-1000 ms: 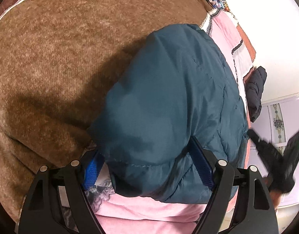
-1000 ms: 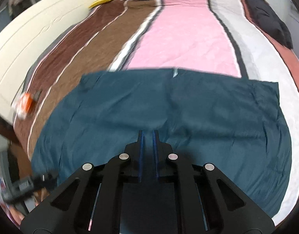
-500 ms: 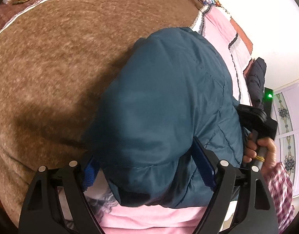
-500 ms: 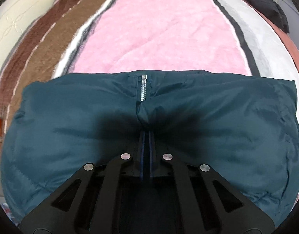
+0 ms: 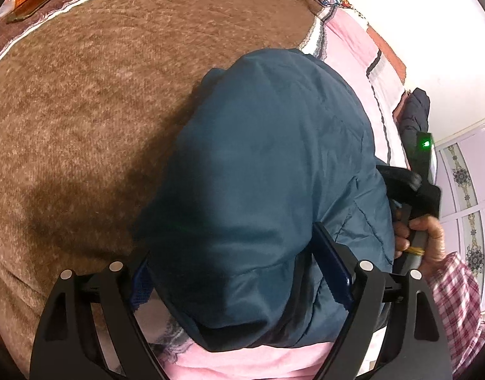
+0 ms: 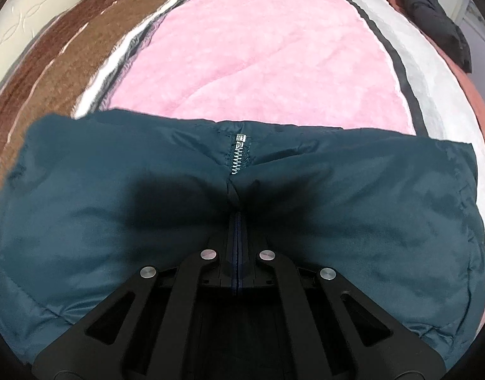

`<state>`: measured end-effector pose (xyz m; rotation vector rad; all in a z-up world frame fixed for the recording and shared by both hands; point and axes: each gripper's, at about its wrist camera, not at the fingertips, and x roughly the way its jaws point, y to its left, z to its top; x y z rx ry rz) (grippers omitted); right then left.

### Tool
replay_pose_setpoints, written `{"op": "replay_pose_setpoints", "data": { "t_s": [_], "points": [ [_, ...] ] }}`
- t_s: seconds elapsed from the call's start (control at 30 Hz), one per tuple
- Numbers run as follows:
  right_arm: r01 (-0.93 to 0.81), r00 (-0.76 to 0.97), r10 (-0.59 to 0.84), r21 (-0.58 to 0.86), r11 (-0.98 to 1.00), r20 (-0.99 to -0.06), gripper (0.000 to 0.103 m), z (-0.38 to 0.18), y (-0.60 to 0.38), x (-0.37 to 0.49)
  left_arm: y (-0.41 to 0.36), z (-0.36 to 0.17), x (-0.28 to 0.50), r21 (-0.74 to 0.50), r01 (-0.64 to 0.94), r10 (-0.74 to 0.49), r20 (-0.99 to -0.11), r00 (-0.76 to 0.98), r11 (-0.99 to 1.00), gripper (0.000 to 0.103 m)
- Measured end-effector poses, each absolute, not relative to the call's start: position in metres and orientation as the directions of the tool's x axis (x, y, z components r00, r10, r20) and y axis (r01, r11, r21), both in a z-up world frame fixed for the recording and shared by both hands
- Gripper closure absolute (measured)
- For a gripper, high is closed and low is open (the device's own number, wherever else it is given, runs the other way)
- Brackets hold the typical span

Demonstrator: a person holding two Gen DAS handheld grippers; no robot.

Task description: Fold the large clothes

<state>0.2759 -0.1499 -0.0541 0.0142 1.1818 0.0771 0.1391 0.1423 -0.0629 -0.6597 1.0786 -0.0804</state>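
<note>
The black two-finger left gripper (image 5: 239, 281) points steeply downward, jaws spread wide. The black right gripper (image 6: 237, 221) tilts down too, jaws pressed together, apparently pinching fabric. A hand (image 5: 424, 240) in a plaid sleeve grasps its handle.

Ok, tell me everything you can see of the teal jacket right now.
The teal jacket is a smooth, slightly shiny, lightly padded garment with stitched seams, lying flat across the striped blanket. A short metal zipper shows at the middle of its far edge. The right gripper is shut and presses into the fabric just below the zipper. One end of the jacket bulges between the fingers of the left gripper.
</note>
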Motion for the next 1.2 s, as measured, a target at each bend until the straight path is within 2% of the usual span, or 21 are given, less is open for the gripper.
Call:
{"op": "replay_pose_setpoints", "data": {
  "t_s": [0.17, 0.33, 0.5, 0.6, 0.73, 1.07, 1.2],
  "points": [
    [-0.053, 0.431, 0.172, 0.166, 0.985, -0.886, 0.1, -0.01, -0.164, 0.26, 0.14, -0.059, 0.136, -0.496, -0.234, -0.339, -0.803, 0.491, 0.836, 0.02],
    [-0.143, 0.48, 0.265, 0.223, 0.964, -0.836, 0.099, 0.033, -0.17, 0.186, 0.143, -0.058, 0.131, -0.495, -0.235, -0.335, -0.801, 0.496, 0.837, 0.02],
    [-0.154, 0.398, 0.283, 0.241, 0.958, -0.873, 0.099, 0.006, -0.165, 0.138, 0.142, -0.058, 0.128, -0.49, -0.23, -0.329, -0.8, 0.501, 0.841, 0.02],
    [-0.122, 0.322, 0.289, 0.263, 0.957, -0.902, 0.099, -0.029, -0.164, 0.14, 0.141, -0.059, 0.126, -0.488, -0.229, -0.328, -0.801, 0.5, 0.842, 0.02],
    [-0.133, 0.279, 0.302, 0.275, 0.952, -0.912, 0.102, -0.048, -0.16, 0.152, 0.136, -0.058, 0.124, -0.497, -0.22, -0.337, -0.794, 0.507, 0.84, 0.02],
    [-0.107, 0.272, 0.329, 0.311, 0.944, -0.904, 0.103, -0.058, -0.164, 0.152, 0.139, -0.065, 0.124, -0.531, -0.217, -0.371, -0.779, 0.505, 0.819, 0.02],
    [-0.112, 0.303, 0.322, 0.302, 0.947, -0.897, 0.1, -0.038, -0.167, 0.145, 0.141, -0.065, 0.123, -0.532, -0.204, -0.375, -0.775, 0.508, 0.822, 0.028]
  ]
}}
